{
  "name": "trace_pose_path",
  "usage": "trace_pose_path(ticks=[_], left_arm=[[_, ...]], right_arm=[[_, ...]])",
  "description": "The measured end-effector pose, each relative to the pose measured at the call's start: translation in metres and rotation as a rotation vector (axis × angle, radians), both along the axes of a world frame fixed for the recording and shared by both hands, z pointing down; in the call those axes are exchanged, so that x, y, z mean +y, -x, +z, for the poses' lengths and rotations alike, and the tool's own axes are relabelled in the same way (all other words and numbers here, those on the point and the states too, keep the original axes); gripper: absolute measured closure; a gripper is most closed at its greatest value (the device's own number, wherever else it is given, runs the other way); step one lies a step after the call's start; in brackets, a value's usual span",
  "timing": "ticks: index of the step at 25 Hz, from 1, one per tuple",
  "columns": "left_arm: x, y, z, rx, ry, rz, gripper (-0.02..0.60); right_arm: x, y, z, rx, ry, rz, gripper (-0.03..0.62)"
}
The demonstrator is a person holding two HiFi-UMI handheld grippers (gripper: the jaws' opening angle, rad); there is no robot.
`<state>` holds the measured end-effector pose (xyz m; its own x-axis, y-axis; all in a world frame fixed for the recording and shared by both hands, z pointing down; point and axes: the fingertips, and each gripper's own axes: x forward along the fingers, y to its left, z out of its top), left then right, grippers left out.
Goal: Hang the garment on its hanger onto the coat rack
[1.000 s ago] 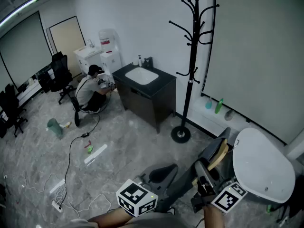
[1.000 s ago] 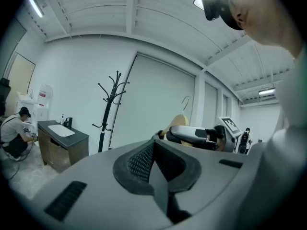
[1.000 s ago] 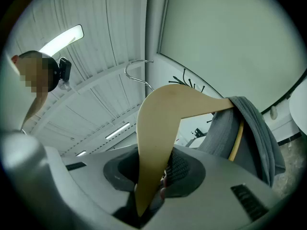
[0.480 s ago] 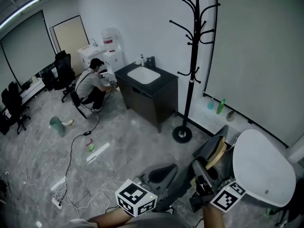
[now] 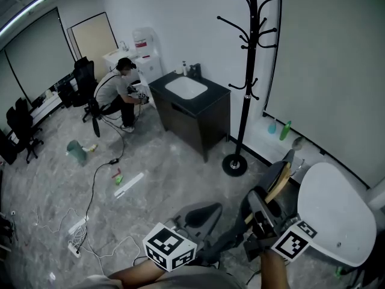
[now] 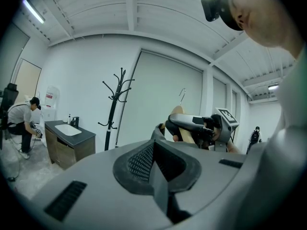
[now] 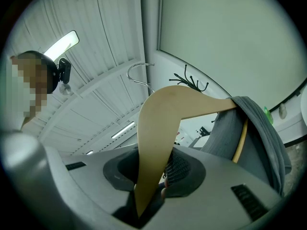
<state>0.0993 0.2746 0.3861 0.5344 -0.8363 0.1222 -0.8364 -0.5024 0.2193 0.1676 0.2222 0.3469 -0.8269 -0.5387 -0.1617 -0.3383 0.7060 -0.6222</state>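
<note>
The black coat rack (image 5: pixel 246 71) stands by the far wall, its round base (image 5: pixel 234 164) on the floor. My right gripper (image 5: pixel 262 214) is low at the right, shut on one arm of a wooden hanger (image 5: pixel 278 185) (image 7: pixel 163 123). A grey garment (image 7: pixel 254 133) drapes over the hanger's other arm, and the metal hook (image 7: pixel 139 73) points upward. The rack's top prongs (image 7: pixel 192 83) show behind the hanger. My left gripper (image 5: pixel 201 212) (image 6: pixel 156 164) is beside the right one, shut on nothing. The left gripper view shows the rack (image 6: pixel 115 104) well ahead and my right gripper (image 6: pixel 201 128) with the hanger (image 6: pixel 178 114).
A black sink cabinet (image 5: pixel 195 104) stands left of the rack. A white round table (image 5: pixel 334 212) is close at my right. A person (image 5: pixel 120 89) crouches at the back near a water dispenser (image 5: pixel 144 47). Cables (image 5: pixel 90 191) lie on the floor; bottles (image 5: pixel 280 128) line the wall.
The view has crept toward the rack, which now sits slightly further right and higher. The person at the back has shifted. Both grippers keep their poses and the hanger stays held.
</note>
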Motion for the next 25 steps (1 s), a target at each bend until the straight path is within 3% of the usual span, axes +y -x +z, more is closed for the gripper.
trace_pose_path(ticks=[6, 18, 25], left_arm=[[-0.05, 0.017, 0.003, 0.011, -0.018, 0.019, 0.575], [-0.224, 0.093, -0.006, 0.016, -0.057, 0.161, 0.575], [-0.297, 0.129, -0.008, 0.026, -0.061, 0.199, 0.575]], right_arm=[[-0.049, 0.015, 0.002, 0.027, 0.006, 0.043, 0.487], [-0.202, 0.072, -0.012, 0.04, -0.03, 0.229, 0.488], [-0.291, 0.093, -0.028, 0.046, -0.042, 0.294, 0.488]])
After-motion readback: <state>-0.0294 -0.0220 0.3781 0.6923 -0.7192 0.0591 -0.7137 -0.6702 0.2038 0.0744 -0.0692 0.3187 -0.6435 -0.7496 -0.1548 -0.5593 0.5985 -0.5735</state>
